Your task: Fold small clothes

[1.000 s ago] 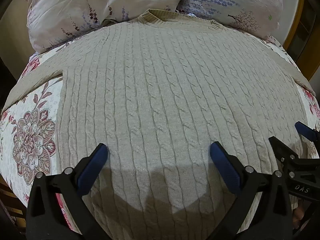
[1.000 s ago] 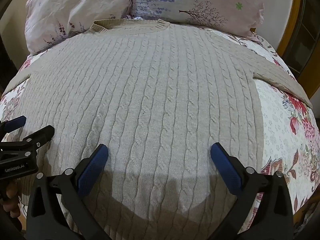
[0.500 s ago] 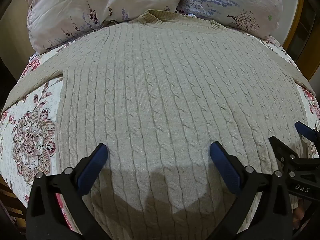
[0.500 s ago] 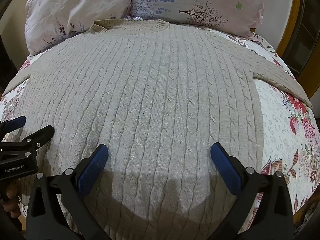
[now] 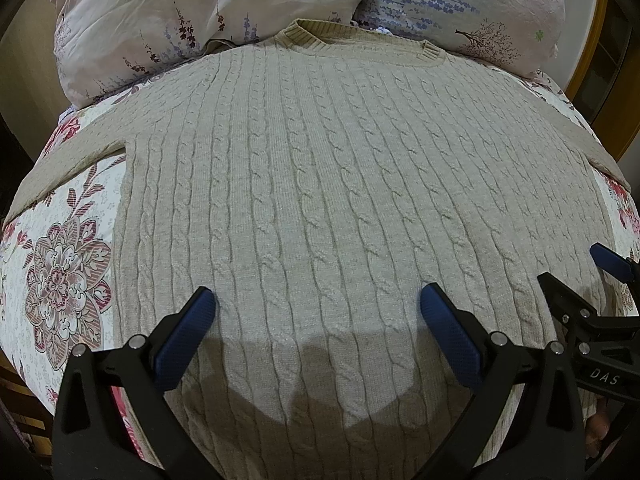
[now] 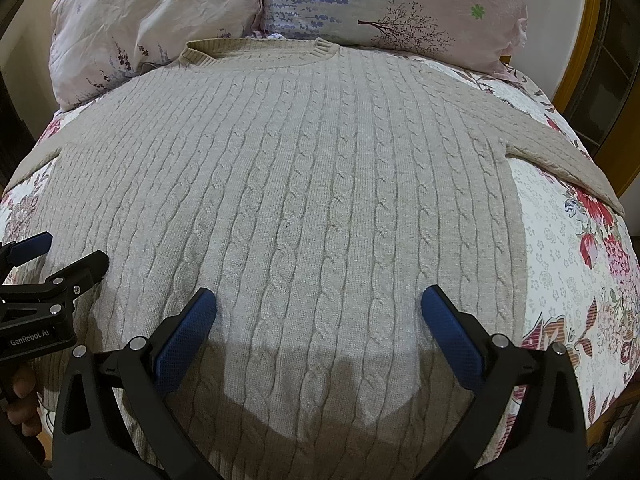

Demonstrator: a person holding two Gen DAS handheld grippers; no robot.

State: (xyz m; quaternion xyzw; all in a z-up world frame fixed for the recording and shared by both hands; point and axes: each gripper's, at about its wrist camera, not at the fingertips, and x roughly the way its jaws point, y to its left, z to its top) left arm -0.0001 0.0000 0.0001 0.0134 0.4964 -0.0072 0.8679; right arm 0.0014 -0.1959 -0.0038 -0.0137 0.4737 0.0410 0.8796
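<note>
A beige cable-knit sweater (image 5: 320, 184) lies flat and face up on the bed, collar at the far side by the pillows, sleeves spread out to both sides. It also shows in the right wrist view (image 6: 304, 184). My left gripper (image 5: 316, 304) is open and empty, held over the sweater's lower left part. My right gripper (image 6: 318, 304) is open and empty over its lower right part. Each gripper shows at the edge of the other's view: the right one (image 5: 576, 272), the left one (image 6: 60, 252).
A floral bedspread (image 5: 60, 272) covers the bed on both sides of the sweater (image 6: 568, 280). Two pale floral pillows (image 5: 200, 12) (image 5: 460, 4) lie beyond the collar. A wooden frame (image 6: 576, 60) stands at the far right.
</note>
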